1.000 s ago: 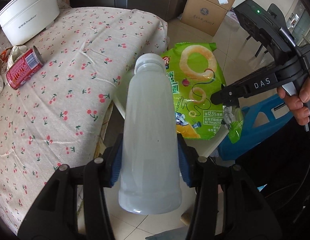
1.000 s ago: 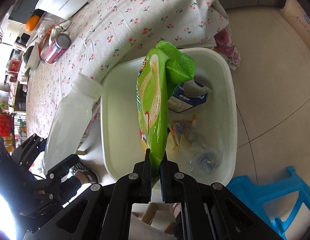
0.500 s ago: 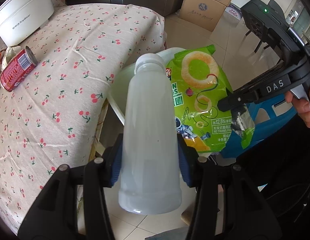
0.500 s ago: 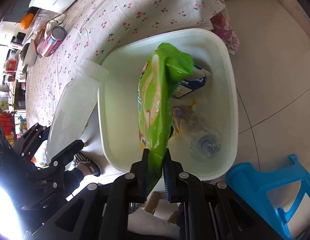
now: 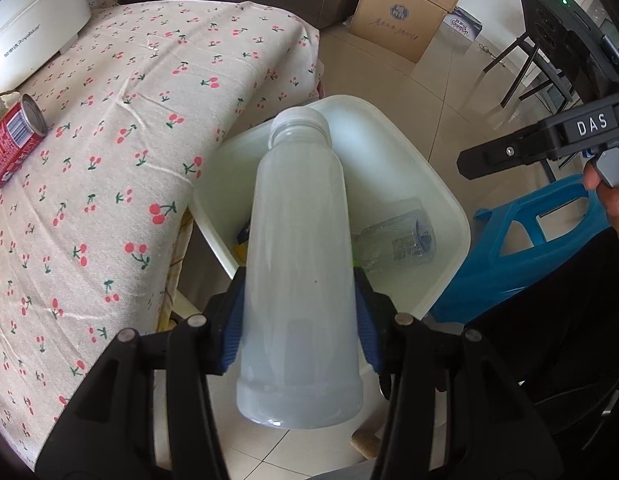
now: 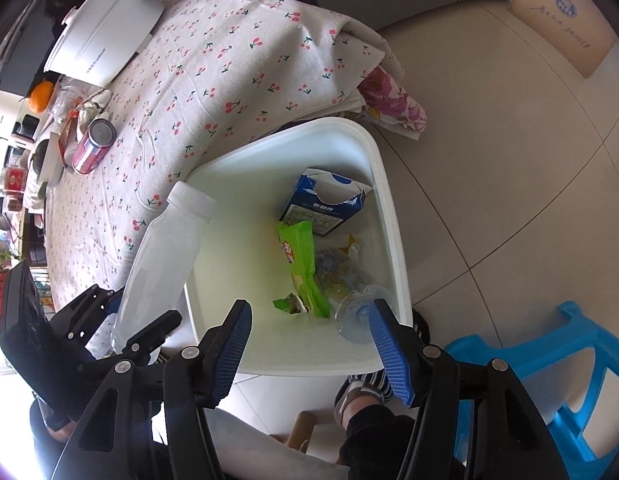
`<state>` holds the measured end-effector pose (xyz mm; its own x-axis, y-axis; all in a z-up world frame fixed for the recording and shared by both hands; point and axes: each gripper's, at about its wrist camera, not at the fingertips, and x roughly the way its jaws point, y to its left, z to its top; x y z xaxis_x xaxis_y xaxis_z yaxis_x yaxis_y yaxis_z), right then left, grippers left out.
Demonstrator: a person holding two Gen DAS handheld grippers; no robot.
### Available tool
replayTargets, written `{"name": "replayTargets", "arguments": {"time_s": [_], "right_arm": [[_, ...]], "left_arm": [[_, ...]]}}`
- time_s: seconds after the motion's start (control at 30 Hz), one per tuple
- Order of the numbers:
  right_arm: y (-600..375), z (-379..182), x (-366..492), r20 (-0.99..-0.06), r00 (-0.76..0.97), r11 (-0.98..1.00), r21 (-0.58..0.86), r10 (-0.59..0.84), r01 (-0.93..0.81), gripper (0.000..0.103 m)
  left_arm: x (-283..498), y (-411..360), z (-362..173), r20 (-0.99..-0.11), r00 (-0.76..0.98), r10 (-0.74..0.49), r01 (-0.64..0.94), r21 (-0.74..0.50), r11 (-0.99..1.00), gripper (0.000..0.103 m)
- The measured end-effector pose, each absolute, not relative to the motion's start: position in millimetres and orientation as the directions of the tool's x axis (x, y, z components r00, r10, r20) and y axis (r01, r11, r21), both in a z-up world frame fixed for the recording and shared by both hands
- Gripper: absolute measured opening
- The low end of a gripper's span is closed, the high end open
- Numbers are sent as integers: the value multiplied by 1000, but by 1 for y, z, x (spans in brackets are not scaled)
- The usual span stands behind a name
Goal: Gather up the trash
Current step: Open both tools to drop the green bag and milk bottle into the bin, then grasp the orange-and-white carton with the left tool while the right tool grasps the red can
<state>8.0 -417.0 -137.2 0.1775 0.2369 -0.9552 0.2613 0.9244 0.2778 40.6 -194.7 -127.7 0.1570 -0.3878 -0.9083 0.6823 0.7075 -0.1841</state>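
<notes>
Gone from the right gripper (image 6: 311,332) is the green snack bag (image 6: 300,266), which a second ago hung pinched in its jaws above the white bin (image 6: 393,216). The jaws have just been opening and now stand spread with nothing between them, and the bag lies inside the bin at about 6 o'clock from the blue carton (image 6: 323,204).

At left, the left gripper (image 5: 299,316) clamps the cloudy white bottle (image 5: 299,264) at mid-body, its neck pointing to 12 o'clock over the bin's near rim (image 5: 449,208). The step in hand looks to be dropping that bottle in. It would go best if the bottle is carried further over the open middle before the pads part, since it now hangs near the tablecloth (image 5: 121,168) edge and could bounce off the rim.

A red can (image 5: 13,146) lies on its side at 9 o'clock on the cloth, apparently yet to be collected. The bottle hides much of the bin's floor in the left view, where only a clear bottle (image 5: 397,236) shows. Whether the white bottle is capped cannot be told.
</notes>
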Motion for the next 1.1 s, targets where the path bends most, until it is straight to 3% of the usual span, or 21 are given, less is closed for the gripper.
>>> {"name": "replayTargets", "arguments": {"time_s": [0.13,0.2,0.27,0.73,1.1], "right_arm": [[-425,-138,7,-955,187,921,275,229,277,64],[-425,-138,7,-962,186,926,250,202,283,67],[-425,-137,8,-965,187,931,234,186,281,68],[-402,-125,31,-956,244,947,223,166,231,70],[-339,-114,74,-940,308,972,195,149,127,74]], "left_arm": [[45,-201,-128,-899,168,-404,688,-187,701,52],[45,-201,-124,-896,197,-398,689,-162,706,73],[45,-198,-117,-886,231,-402,694,-139,707,80],[57,-151,-104,-894,295,-336,623,-87,777,84],[80,-81,-94,-890,371,-266,462,-72,884,86]]}}
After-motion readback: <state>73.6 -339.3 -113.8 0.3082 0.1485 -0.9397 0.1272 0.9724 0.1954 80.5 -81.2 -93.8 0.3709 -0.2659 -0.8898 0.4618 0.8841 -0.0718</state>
